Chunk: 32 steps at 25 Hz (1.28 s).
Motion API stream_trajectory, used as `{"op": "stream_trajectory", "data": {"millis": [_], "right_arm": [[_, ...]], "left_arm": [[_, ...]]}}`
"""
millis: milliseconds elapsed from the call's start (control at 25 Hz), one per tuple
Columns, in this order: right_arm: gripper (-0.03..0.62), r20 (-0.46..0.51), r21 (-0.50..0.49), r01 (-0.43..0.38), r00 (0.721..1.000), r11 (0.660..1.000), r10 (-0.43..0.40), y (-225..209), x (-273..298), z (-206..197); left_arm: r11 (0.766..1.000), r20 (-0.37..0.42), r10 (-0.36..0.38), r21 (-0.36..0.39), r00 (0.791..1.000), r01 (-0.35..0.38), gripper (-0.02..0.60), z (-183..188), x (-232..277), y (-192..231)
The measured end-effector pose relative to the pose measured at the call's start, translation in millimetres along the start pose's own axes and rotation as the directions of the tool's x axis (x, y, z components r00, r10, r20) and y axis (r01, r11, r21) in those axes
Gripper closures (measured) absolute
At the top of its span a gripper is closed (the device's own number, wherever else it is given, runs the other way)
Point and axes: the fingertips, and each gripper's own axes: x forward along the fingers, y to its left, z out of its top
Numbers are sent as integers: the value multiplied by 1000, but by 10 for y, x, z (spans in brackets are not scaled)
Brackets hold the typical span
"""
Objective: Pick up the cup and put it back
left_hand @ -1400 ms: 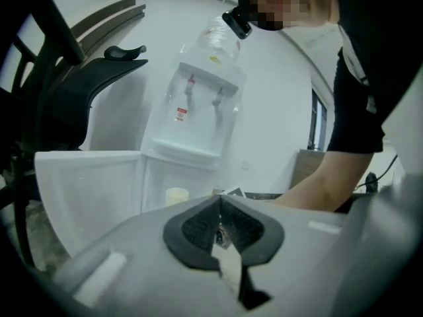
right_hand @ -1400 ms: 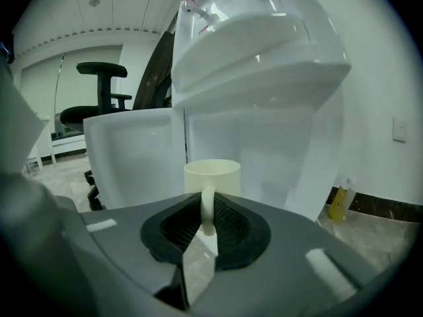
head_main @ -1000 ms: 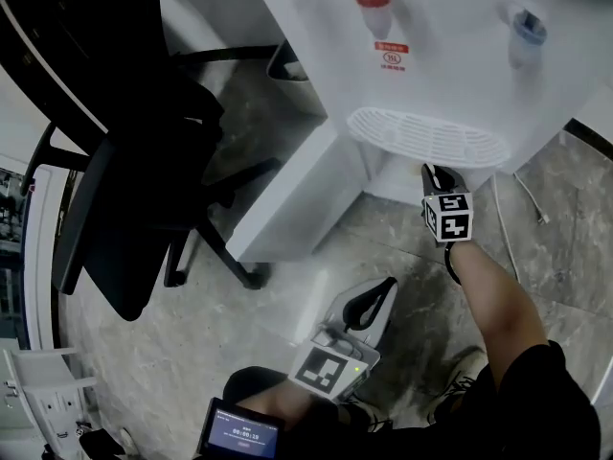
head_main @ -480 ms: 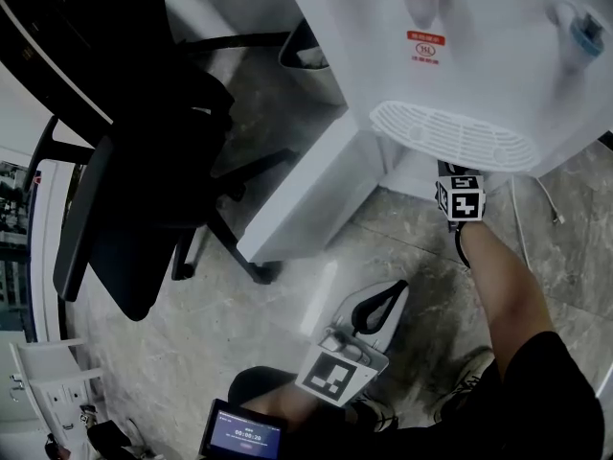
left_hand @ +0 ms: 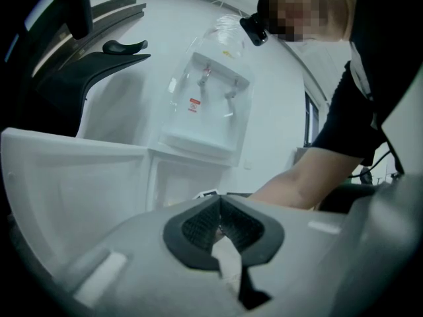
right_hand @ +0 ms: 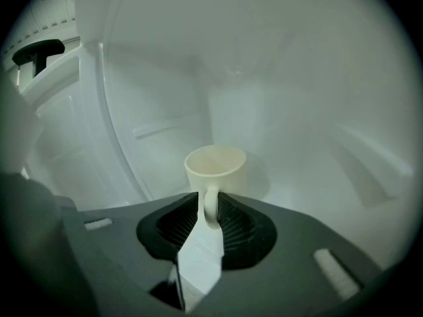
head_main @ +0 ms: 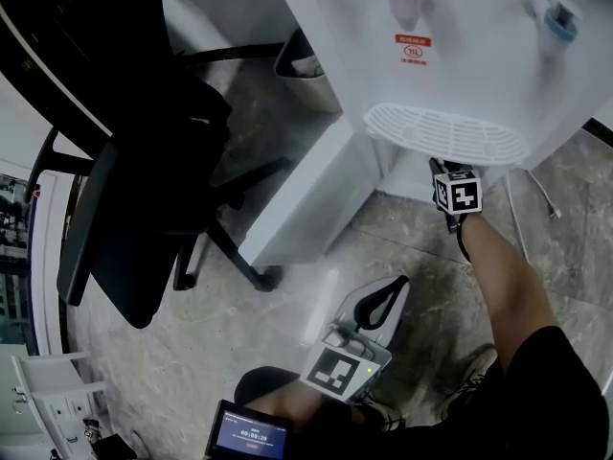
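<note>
The small cream ceramic cup (right_hand: 215,169) stands upright just ahead of the right gripper (right_hand: 207,211), whose jaws are pinched shut on the cup's thin loop handle (right_hand: 210,200). The body of the cup sits beyond the jaw tips, not between them. Whether its base rests on the floor of the white recess (right_hand: 310,124) around it or hangs just clear, I cannot tell. The hold on the handle alone is the weak point. The cup's weight lies forward of the grip, so in my judgement it could pivot on the ribbed pads and tip mouth-down, or slip out if the squeeze eases. The recess walls stand close on the gripper's left and above it, so a hurried pull-out could knock the rim against them or against the grilled drip tray (head_main: 445,134) of the white water dispenser (head_main: 479,65) overhead. The left gripper (left_hand: 220,224) is closed on nothing, held low and well apart from the cup, so it cannot steady a wobble.
</note>
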Motion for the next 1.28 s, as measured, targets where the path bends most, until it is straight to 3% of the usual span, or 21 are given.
{"op": "stream_trajectory", "data": {"millis": [120,280,440,600,760,920,1080,1280], "right_arm": [[449,-7,33,20,1000,999,-20,-33,-19,-47],[436,18,112,91,995,989,-94,-130,-130,-60],[482,93,211,143,982,967,-165,-117,-478,-111],[560,138,279,150,971,948,-194,48,-749,-179],[577,181,245,95,973,965,-141,302,-978,-53],[586,205,137,-1,978,991,-27,691,-1430,219],[586,134,86,-84,988,993,72,961,-2305,429],[586,72,88,-175,983,981,169,1339,-3405,783]], "left_arm": [[1000,-4,-12,-8,1000,12,577,-10,5,-14],[1000,-7,-22,-11,1000,22,577,-24,12,7],[1000,5,-15,-26,1000,16,577,1,55,60],[994,11,-3,-110,1000,4,577,-3,151,101],[994,13,-24,-105,1000,26,577,23,246,6],[994,-2,49,-101,999,-49,577,-2,139,-33],[952,-57,159,-255,986,-168,577,446,-207,-375],[910,-138,206,-338,969,-242,577,915,-834,-830]]}}
